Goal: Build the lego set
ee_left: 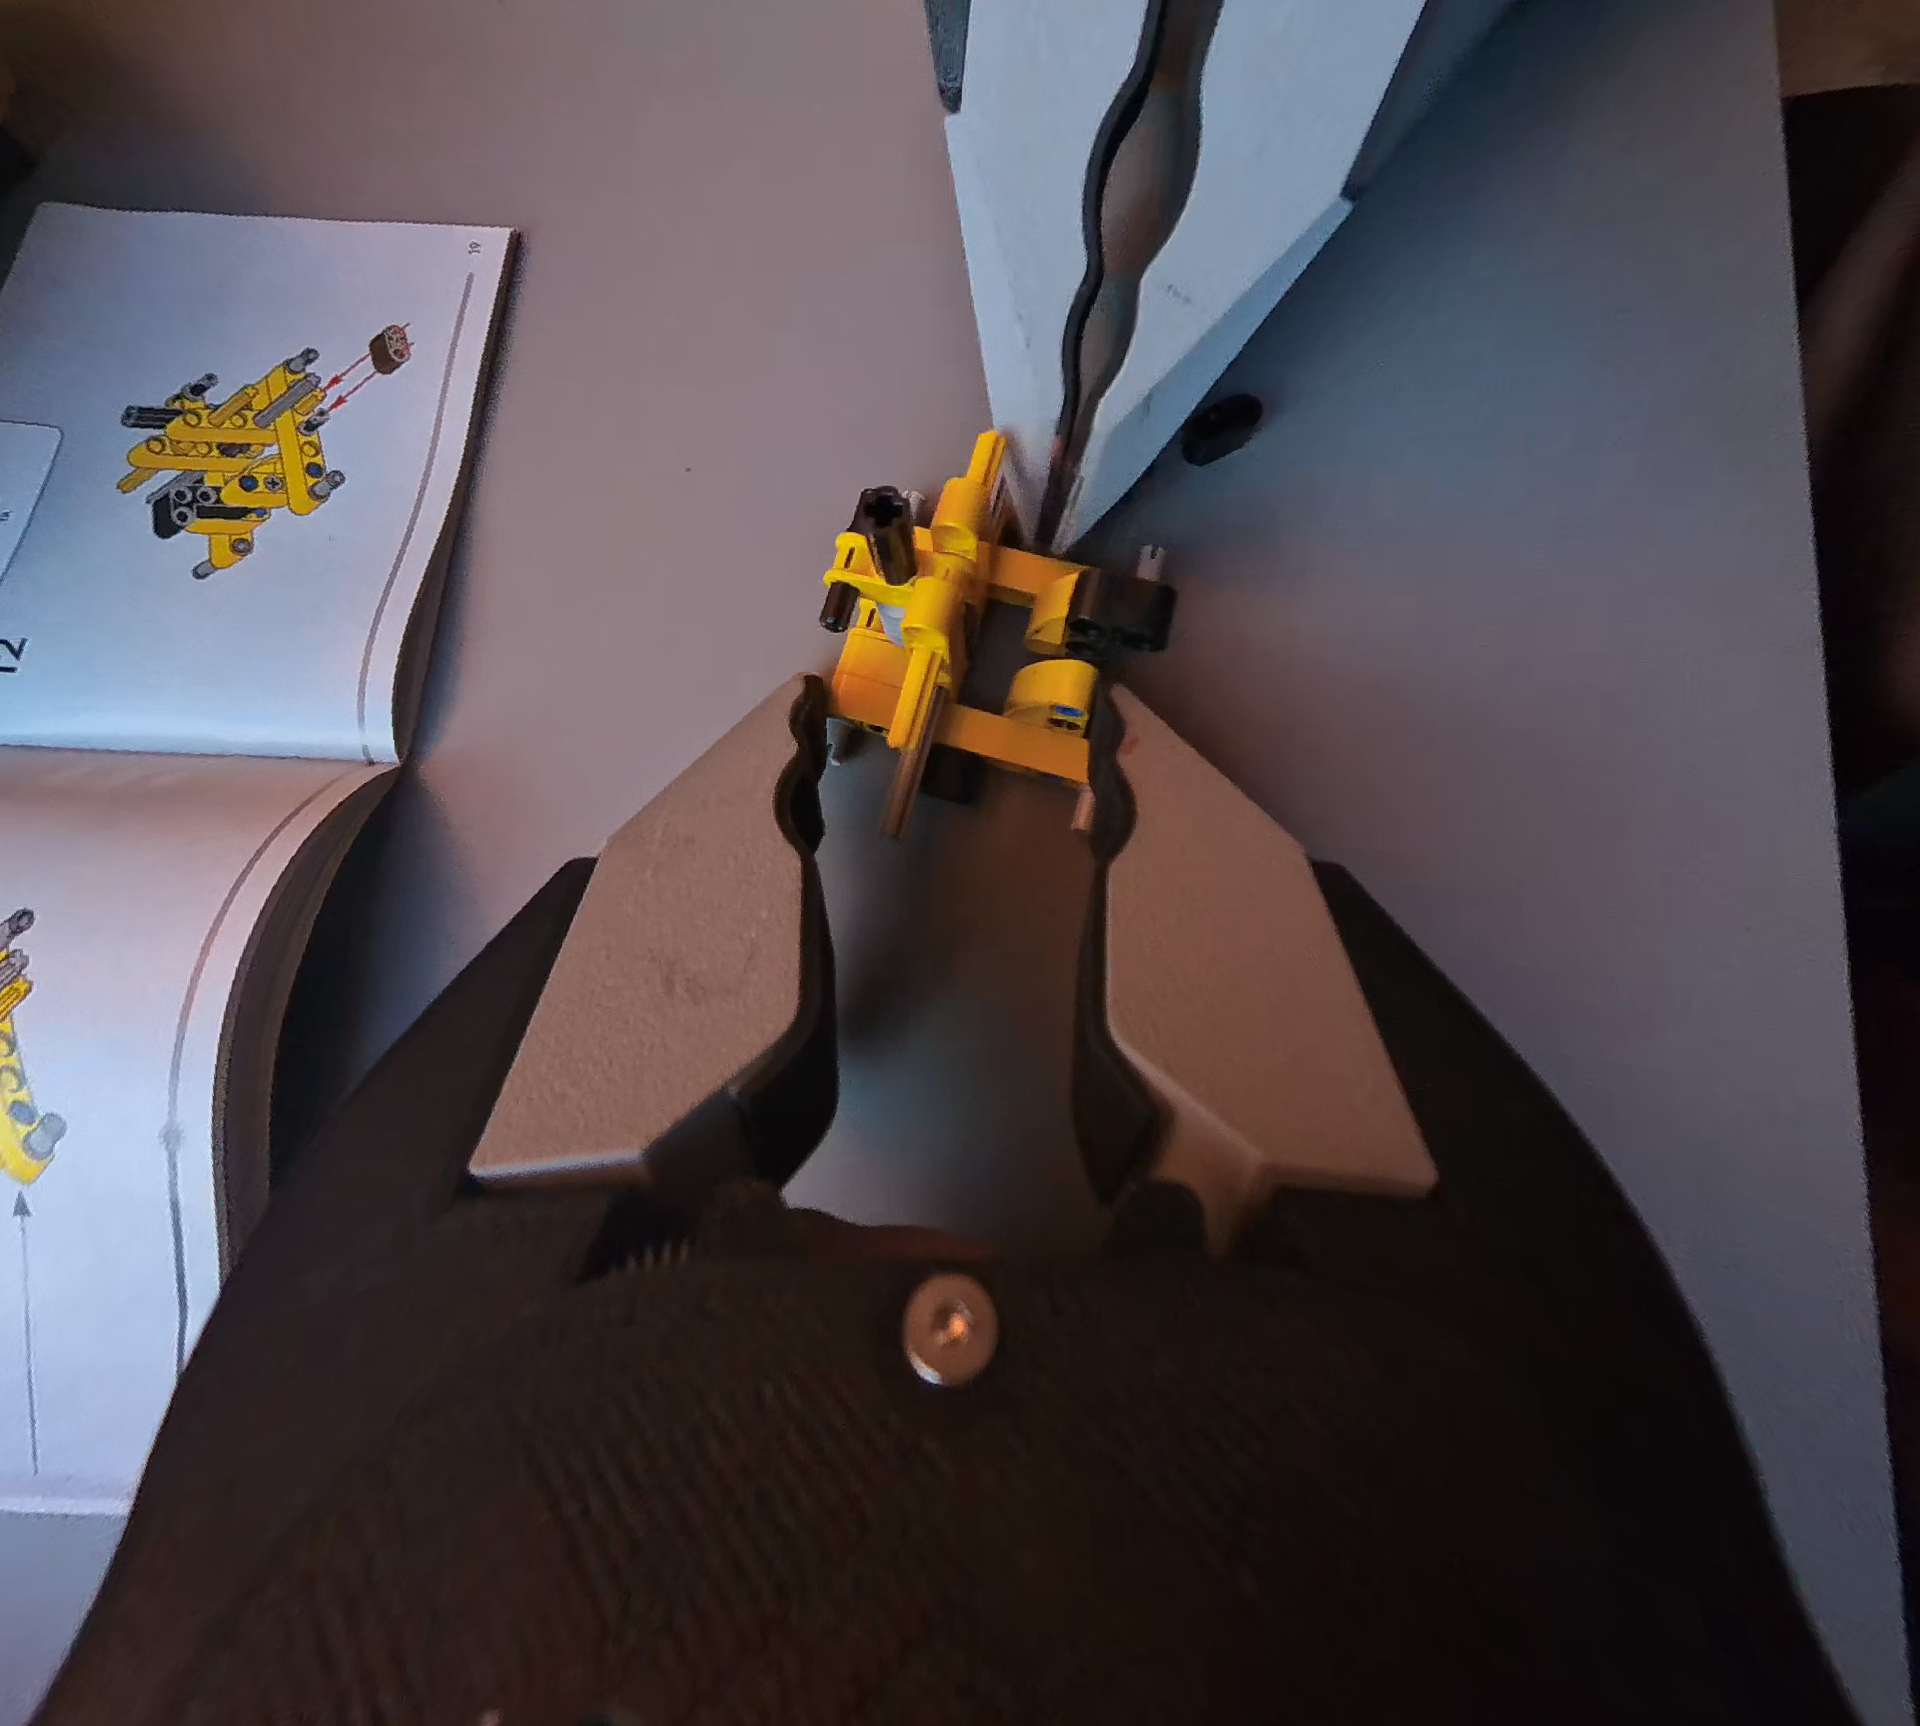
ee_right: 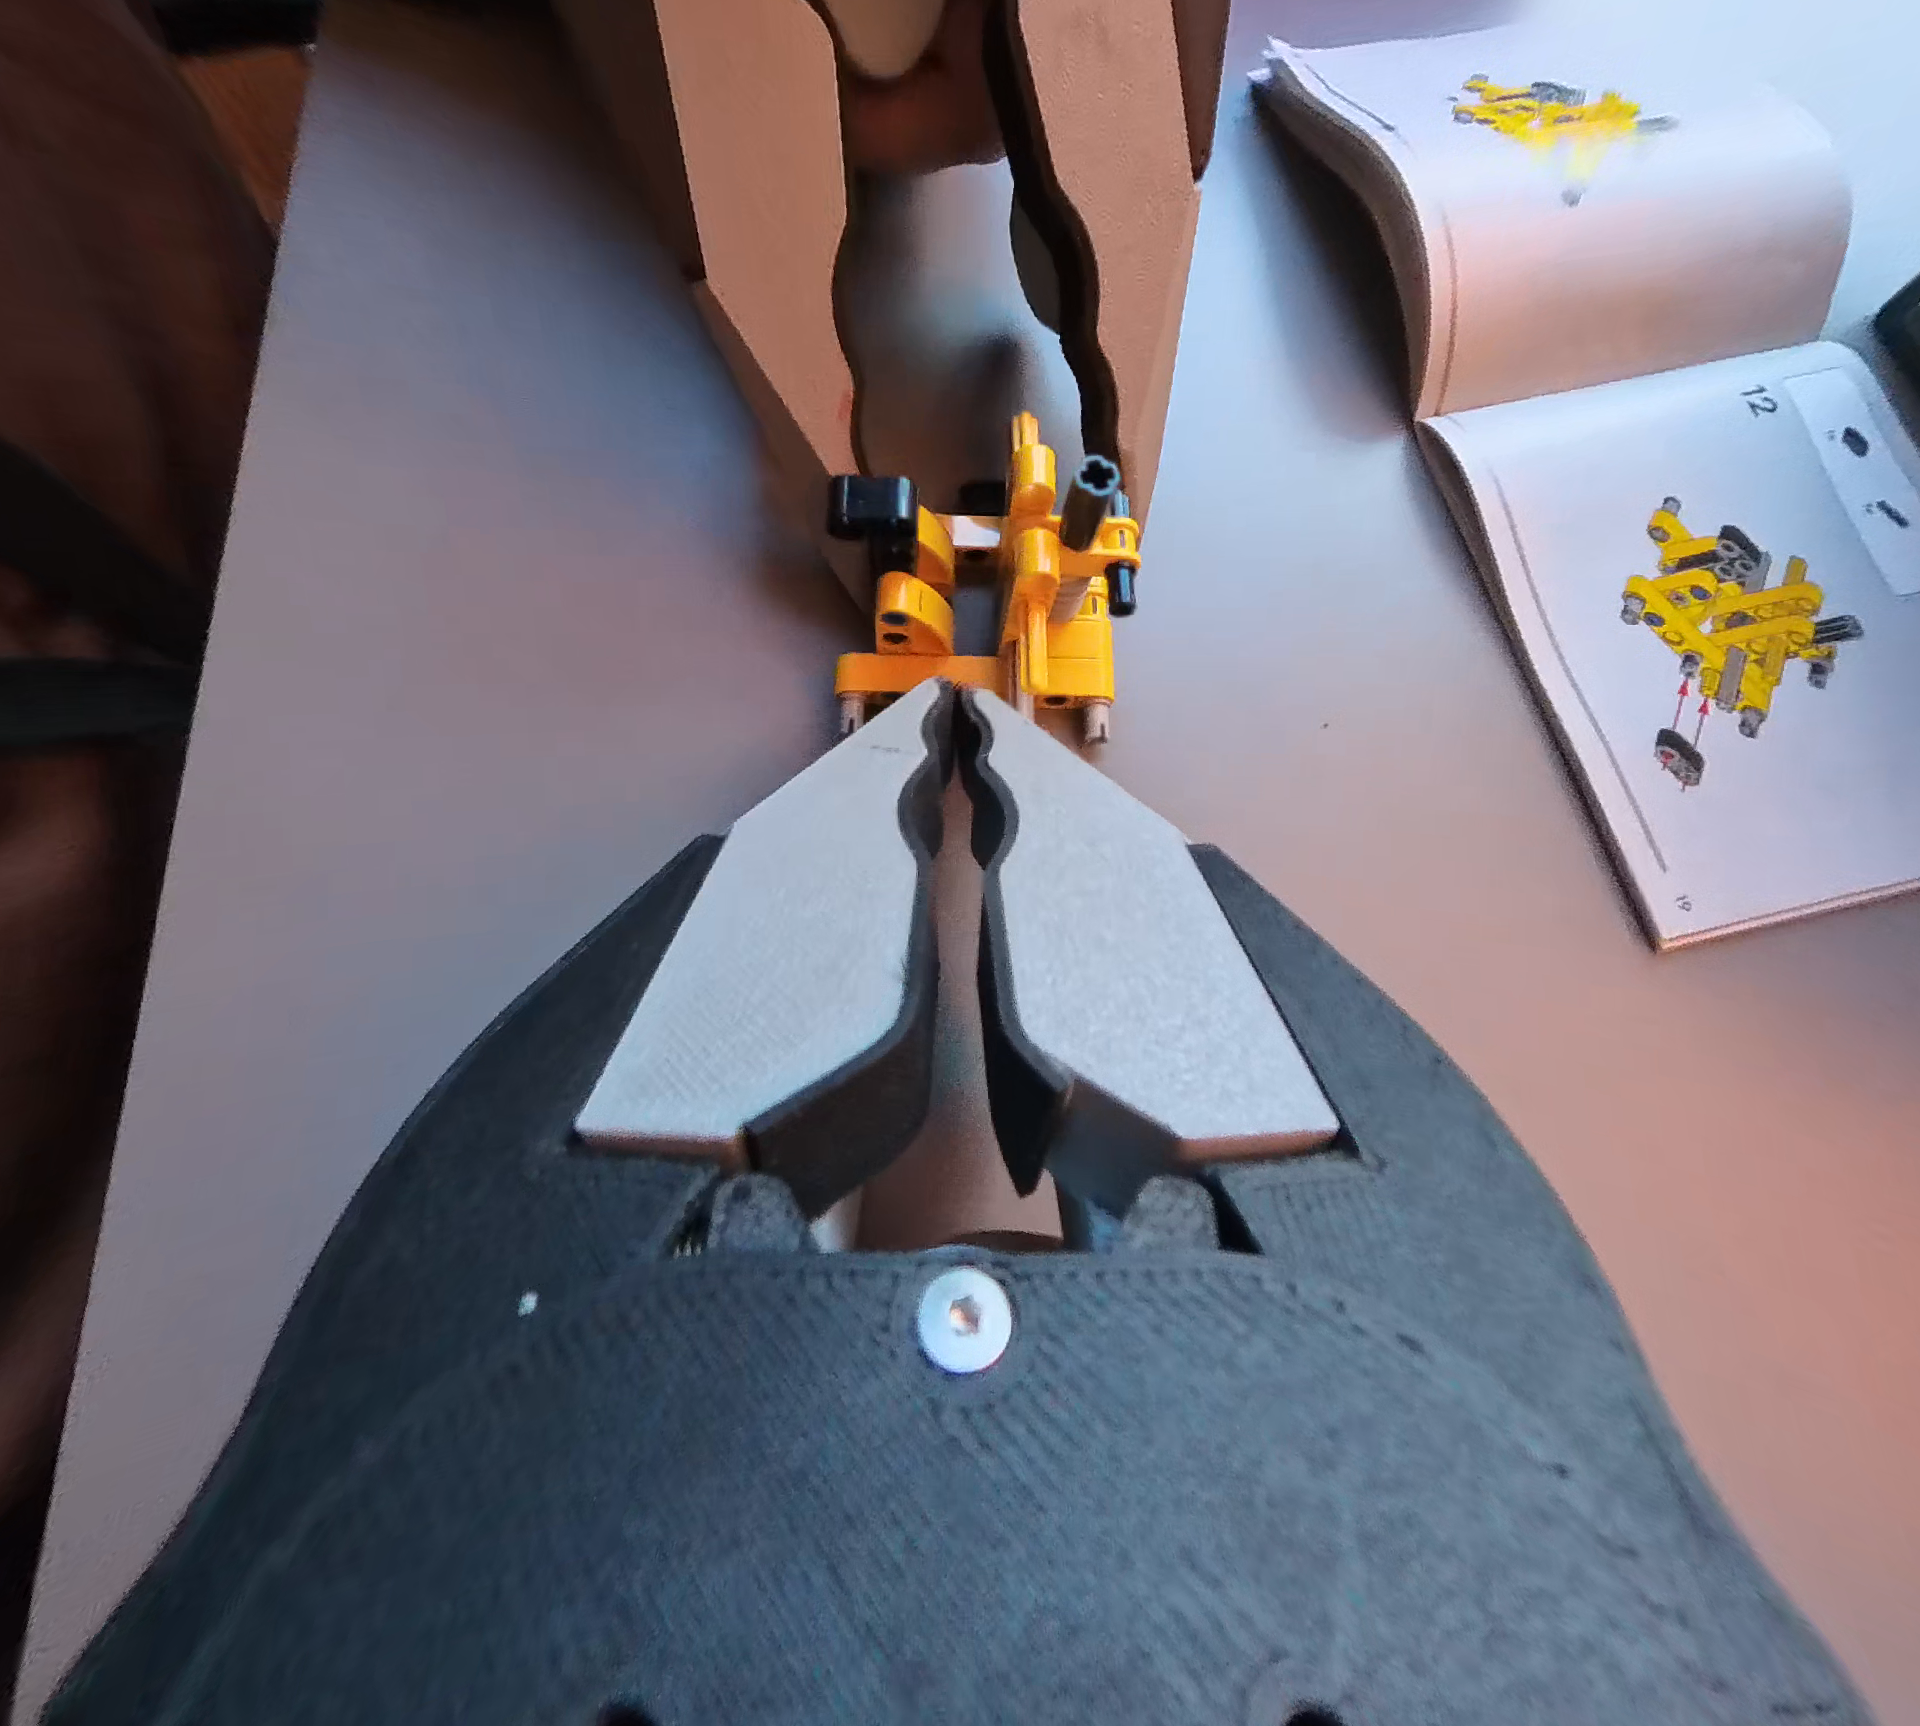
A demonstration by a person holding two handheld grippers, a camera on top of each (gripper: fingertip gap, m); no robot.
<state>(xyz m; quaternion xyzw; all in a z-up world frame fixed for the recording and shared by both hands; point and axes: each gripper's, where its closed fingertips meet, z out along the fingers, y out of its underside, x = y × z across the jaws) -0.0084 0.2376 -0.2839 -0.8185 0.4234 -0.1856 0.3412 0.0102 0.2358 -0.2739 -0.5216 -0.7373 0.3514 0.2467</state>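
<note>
A yellow lego assembly [ee_left: 966, 627] with black pins and grey axles rests on the grey table [ee_left: 675, 118]. My left gripper [ee_left: 956, 720] is shut on its near end, one finger on each side. My right gripper [ee_right: 954, 694] is shut, and its tips touch the yellow cross beam of the assembly [ee_right: 997, 606]. I cannot see anything held between them. In the left wrist view the right gripper [ee_left: 1049, 513] comes in from the far side. In the right wrist view the left gripper [ee_right: 982, 481] holds the assembly from the far side.
An open instruction booklet [ee_left: 239, 481] lies left of the assembly; it also shows in the right wrist view [ee_right: 1662, 637]. A small black lego piece [ee_left: 1221, 424] lies on the table beside the right gripper's finger. The table edge [ee_left: 1797, 533] runs along the right. Less than 4 cm separates the two grippers' tips.
</note>
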